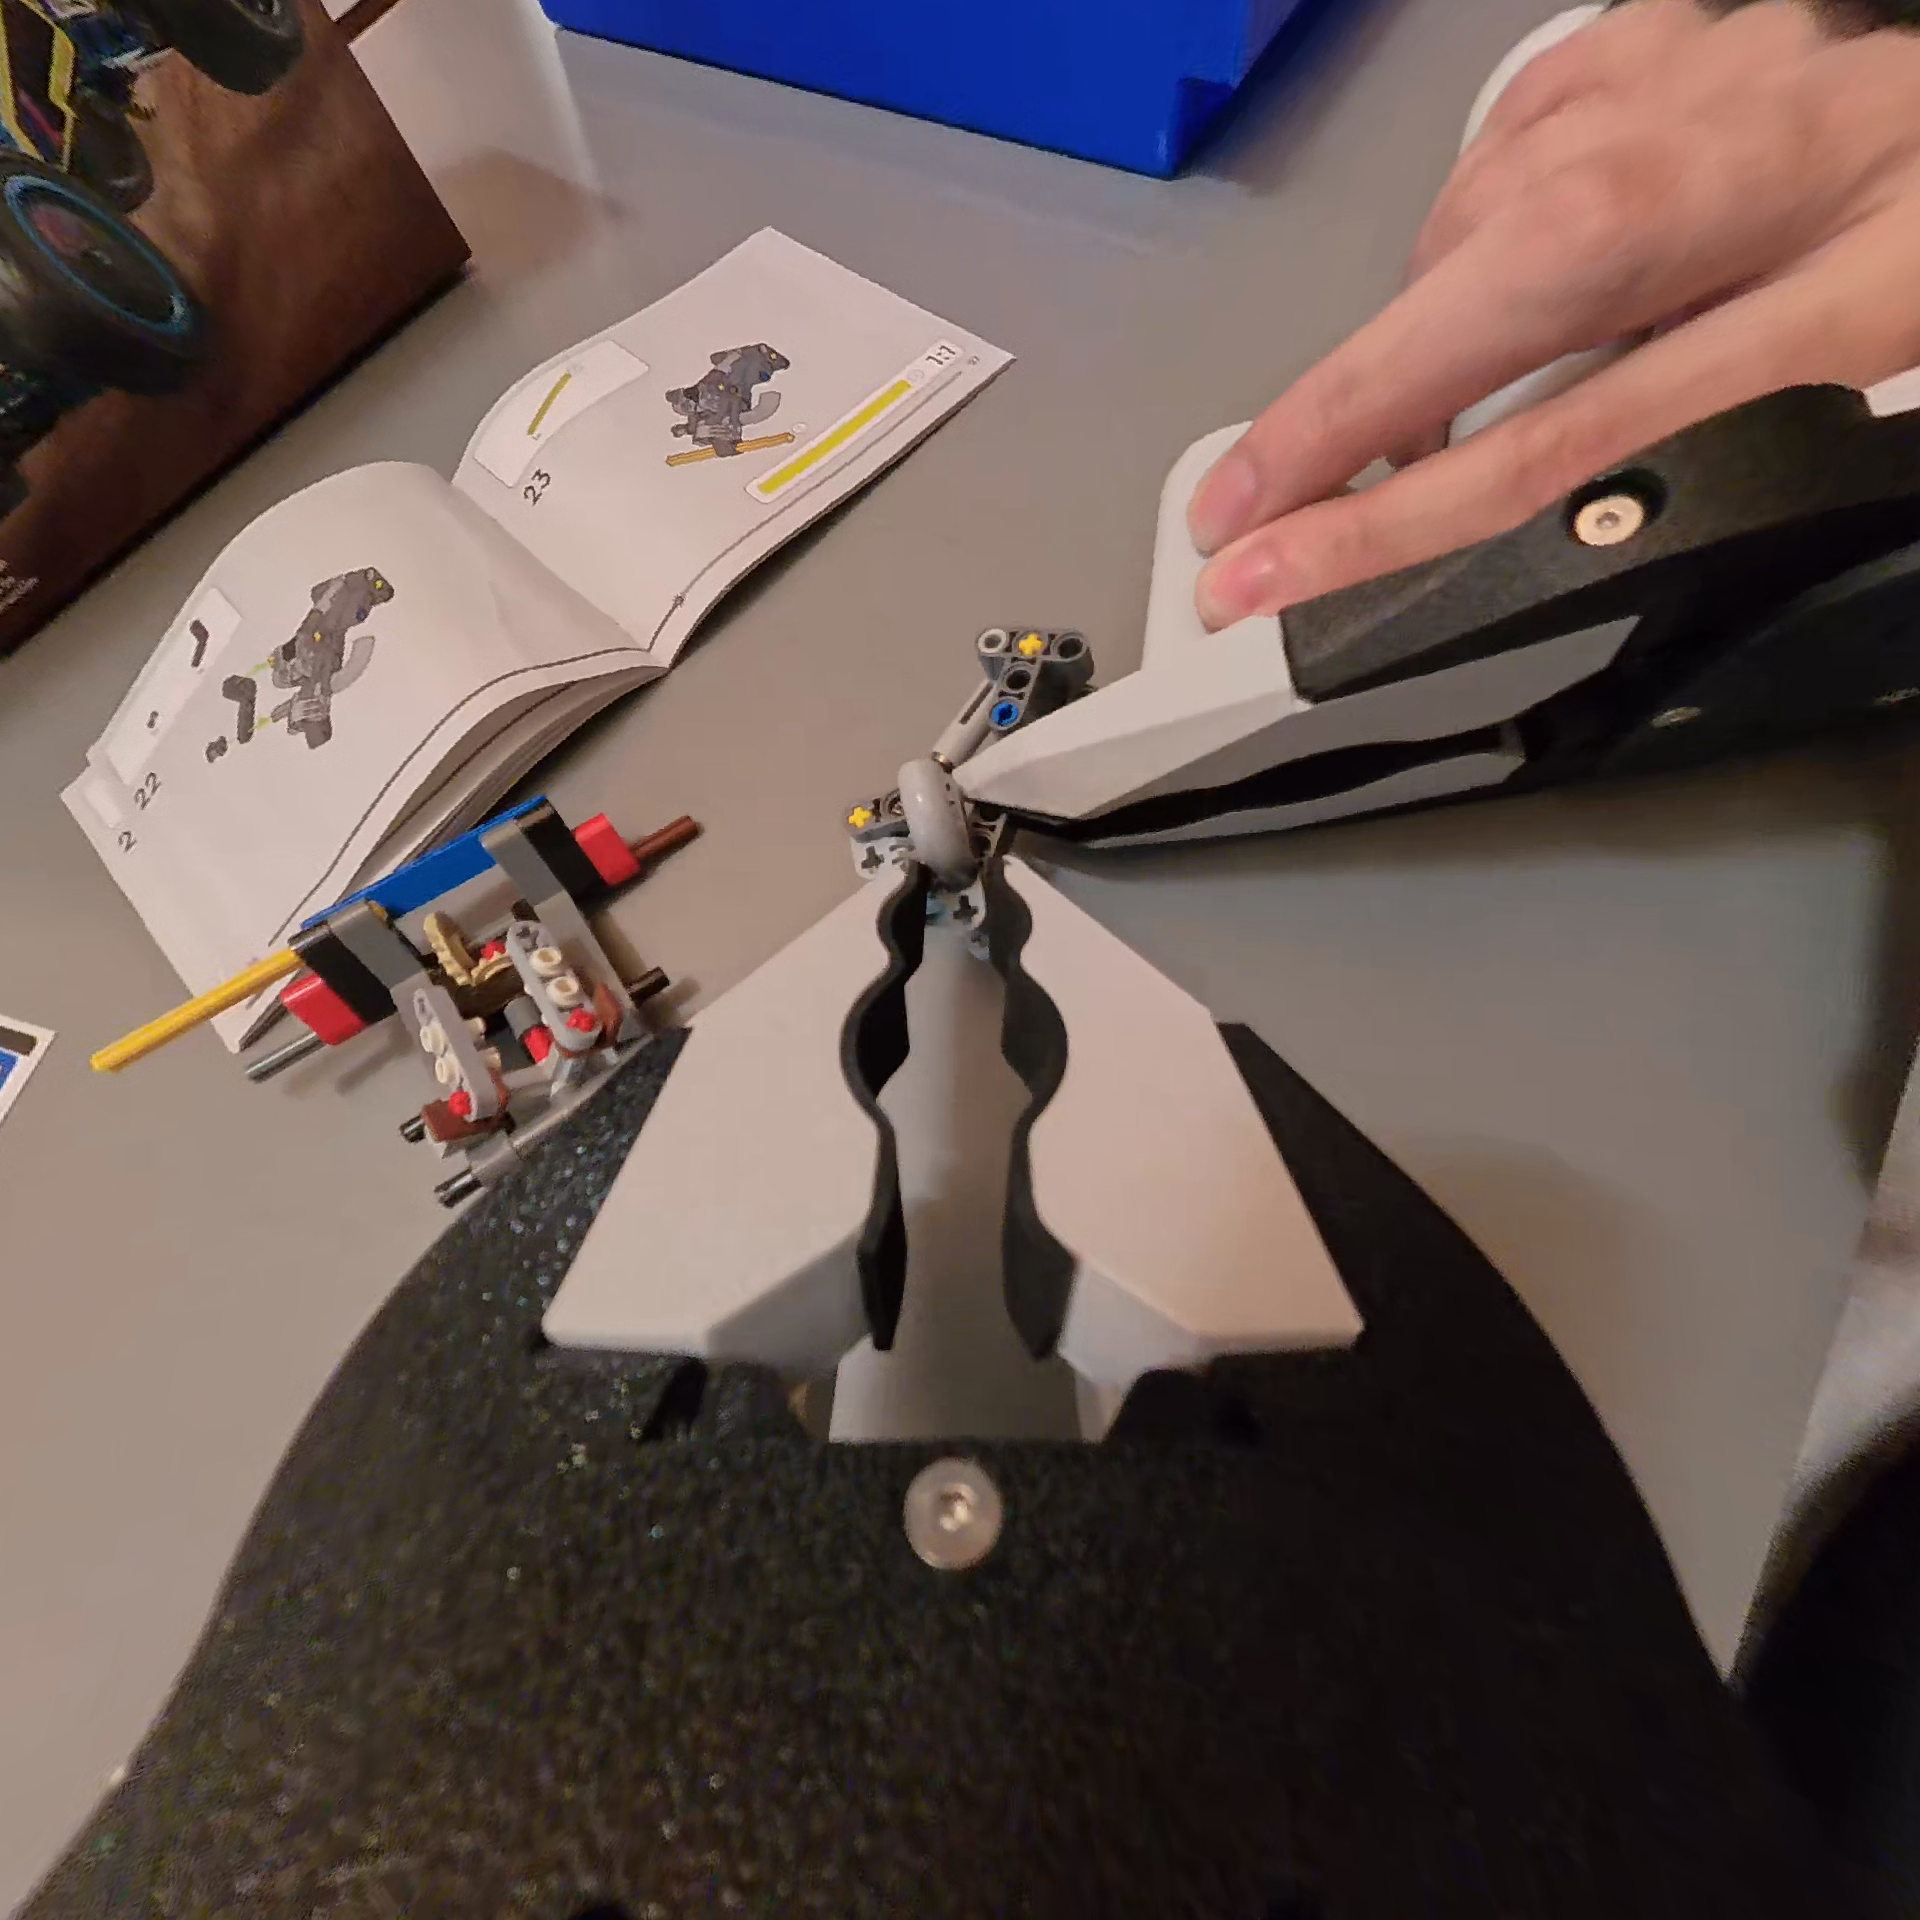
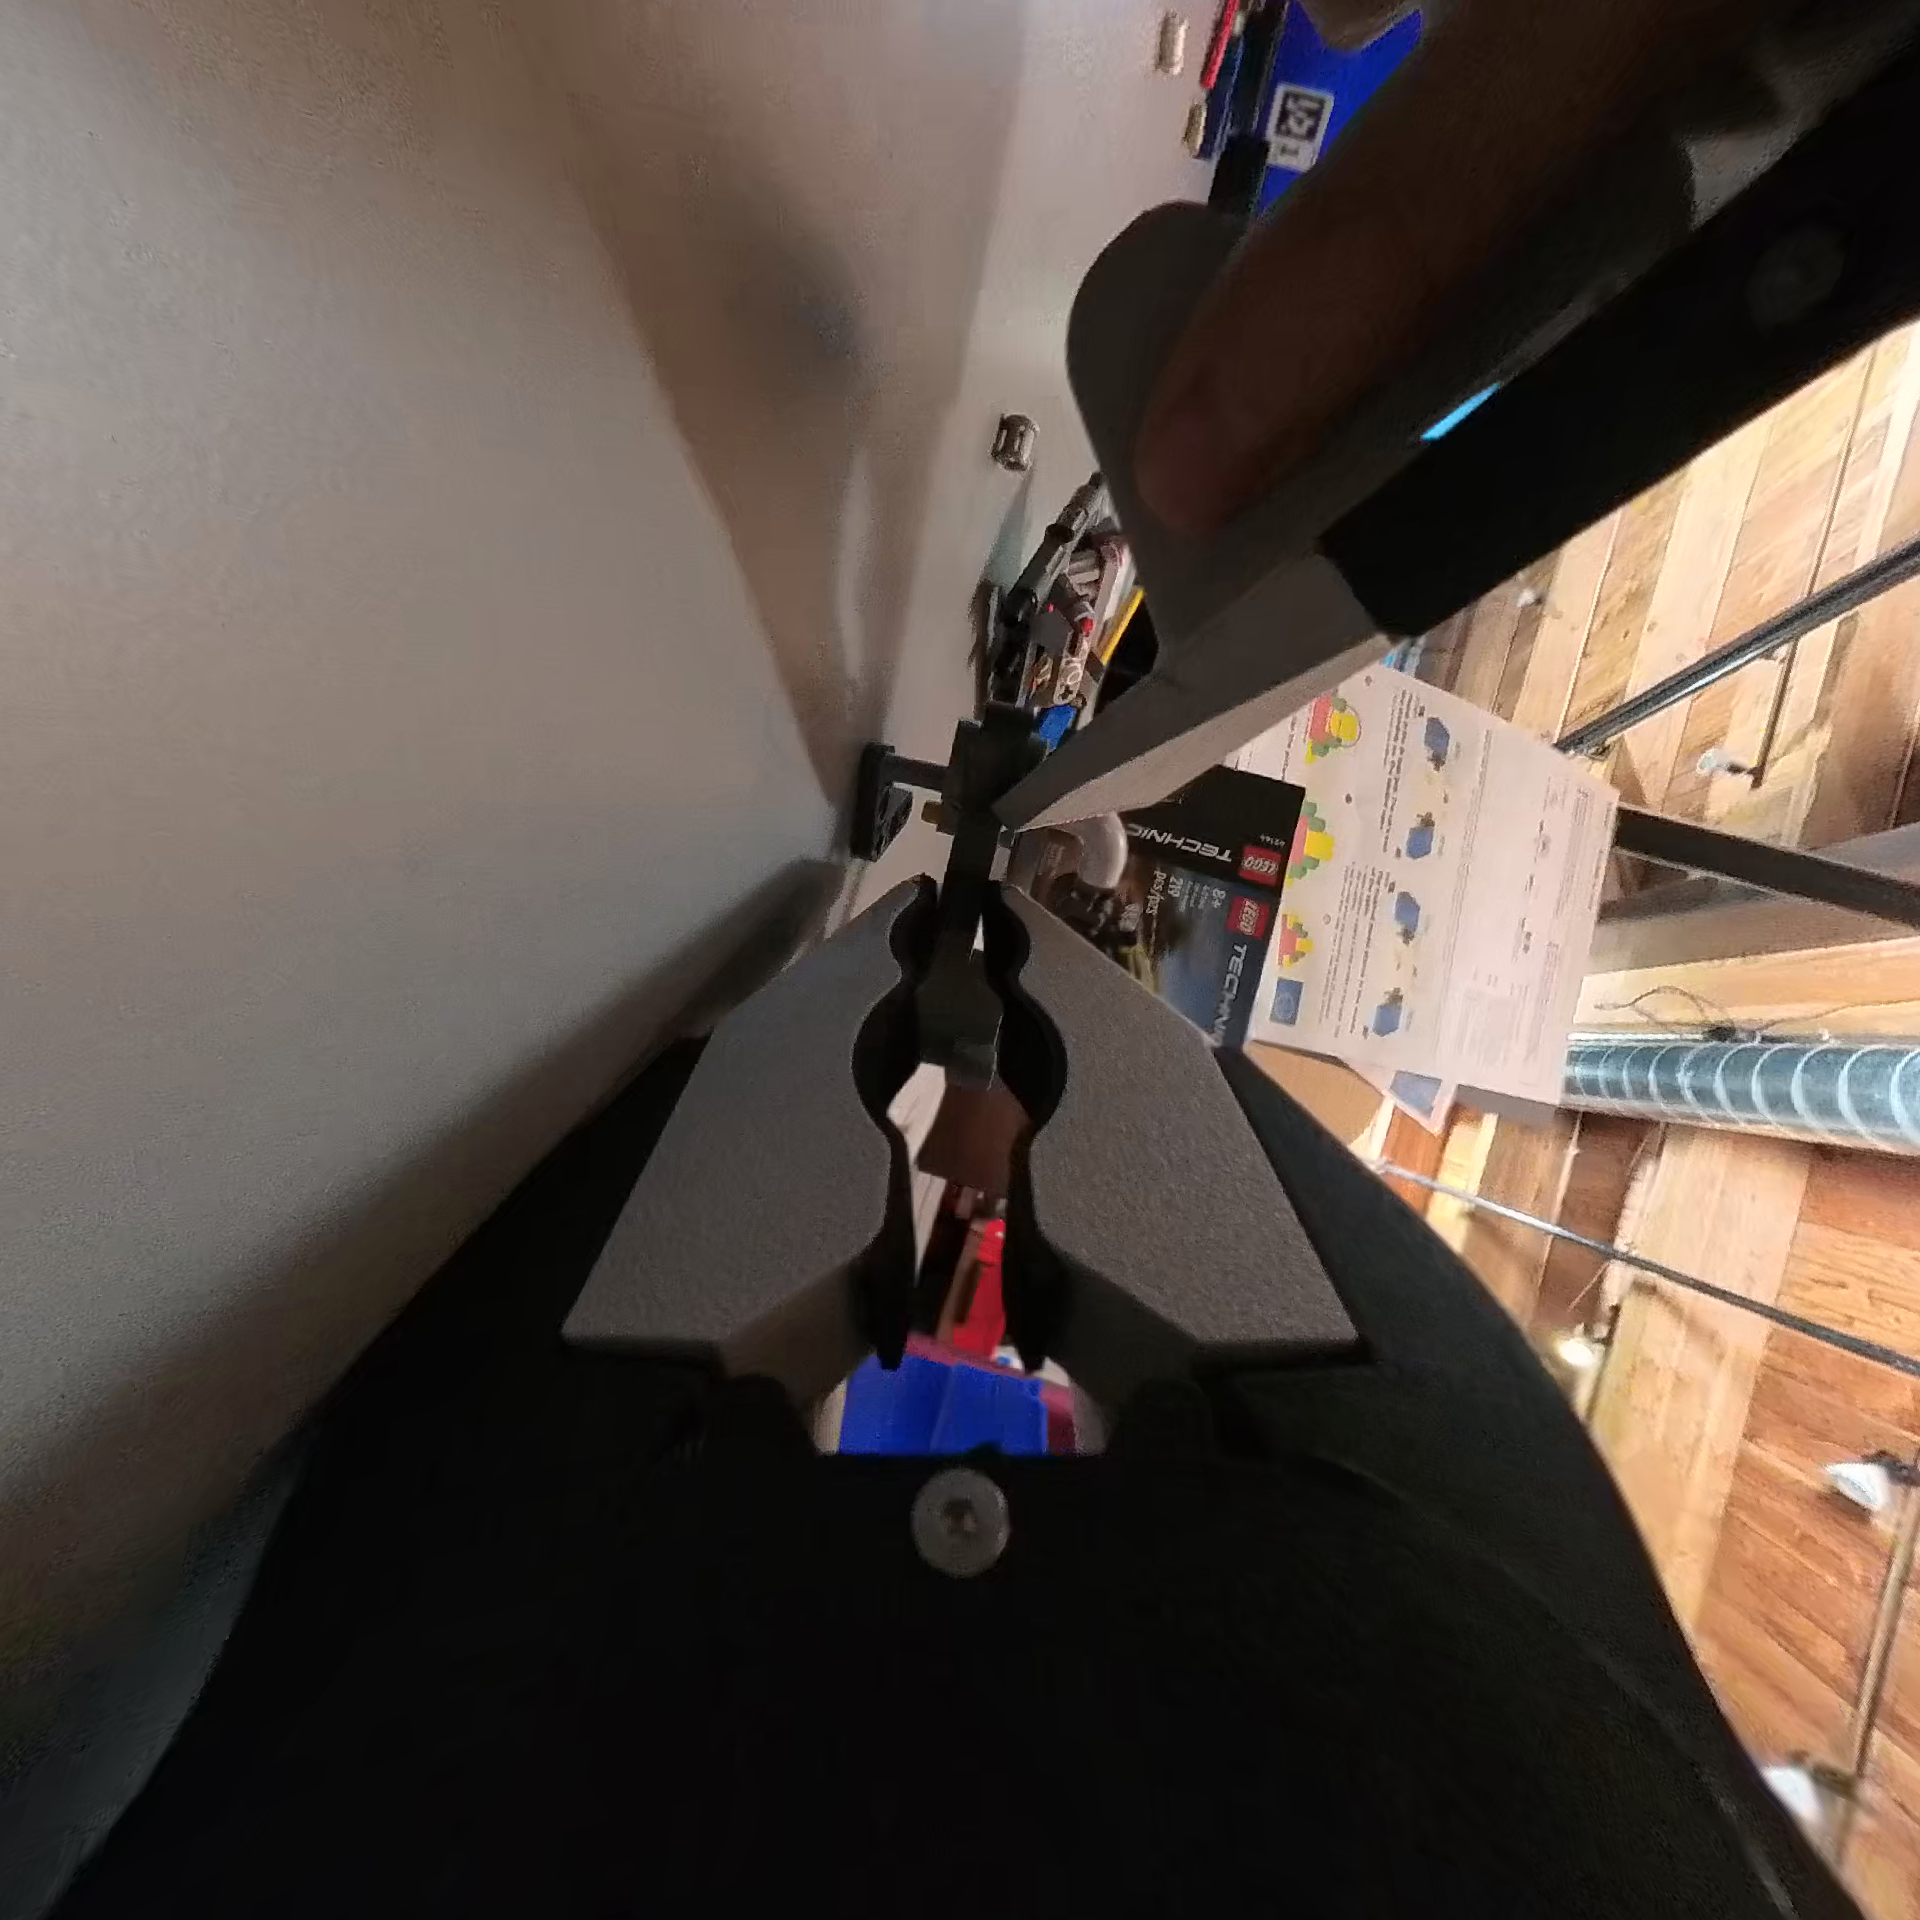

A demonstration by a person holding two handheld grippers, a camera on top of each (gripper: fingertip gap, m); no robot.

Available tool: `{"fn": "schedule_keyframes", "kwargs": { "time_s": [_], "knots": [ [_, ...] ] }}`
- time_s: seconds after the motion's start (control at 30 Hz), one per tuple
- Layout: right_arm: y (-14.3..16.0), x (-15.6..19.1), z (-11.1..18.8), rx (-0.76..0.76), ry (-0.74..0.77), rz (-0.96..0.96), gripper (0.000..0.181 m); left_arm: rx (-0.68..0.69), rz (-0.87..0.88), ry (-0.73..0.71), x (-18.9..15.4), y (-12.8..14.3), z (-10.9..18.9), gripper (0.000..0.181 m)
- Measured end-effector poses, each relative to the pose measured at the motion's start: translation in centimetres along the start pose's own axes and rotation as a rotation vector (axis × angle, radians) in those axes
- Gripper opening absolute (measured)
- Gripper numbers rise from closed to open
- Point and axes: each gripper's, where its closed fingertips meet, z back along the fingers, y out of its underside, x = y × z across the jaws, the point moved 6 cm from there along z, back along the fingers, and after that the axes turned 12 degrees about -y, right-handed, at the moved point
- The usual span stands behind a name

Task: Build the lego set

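Closest to the lens, the left gripper (image 1: 951, 894) has its grey fingers pinched on the lower end of a small grey assembly (image 1: 940, 810), held just above the grey table (image 1: 1351, 987). From the right, the right gripper (image 1: 987, 800) comes in with a hand (image 1: 1621, 312) on its handle, its pointed tips pressed together against the same assembly at a pale grey ring. In the right wrist view, that gripper's (image 2: 961, 904) fingers clamp a dark piece of the build (image 2: 971, 831), and the other tool's tip touches it.

On the table to the left lies an open instruction booklet (image 1: 436, 634). Overlapping its near edge sits a larger sub-build (image 1: 457, 977) in blue, black, red and grey with a yellow axle (image 1: 187, 1013) sticking out. Farther back are the set's box (image 1: 156, 260) and a blue bin (image 1: 987, 62).
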Motion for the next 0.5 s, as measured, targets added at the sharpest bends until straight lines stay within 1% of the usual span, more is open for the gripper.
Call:
{"fn": "schedule_keyframes", "kwargs": {
  "time_s": [0.07, 0.17, 0.37, 0.4, 0.5],
  "knots": [
    [-0.07, -0.05, -0.02, 0.003, 0.007, 0.052, 0.007, 0.013, 0.014, -0.007, -0.02, 0.07, 0.08, 0.009],
    [0.27, 0.03, -0.22, -0.044, -0.009, 0.031, 0.006, 0.023, 0.062, -0.010, -0.02, -0.01, -0.08, 0.009],
    [0.44, 0.22, -0.22, -0.070, -0.037, 0.017, 0.006, 0.035, 0.091, -0.038, -0.27, -0.19, -0.23, 0.009],
    [0.46, 0.19, -0.22, -0.063, -0.035, 0.033, 0.006, 0.032, 0.095, -0.034, -0.24, -0.18, -0.24, 0.009],
    [0.35, -0.15, -0.34, -0.057, -0.004, -0.015, 0.006, -0.010, 0.102, -0.024, 0.07, 0.13, 0.07, 0.009]
  ]
}}
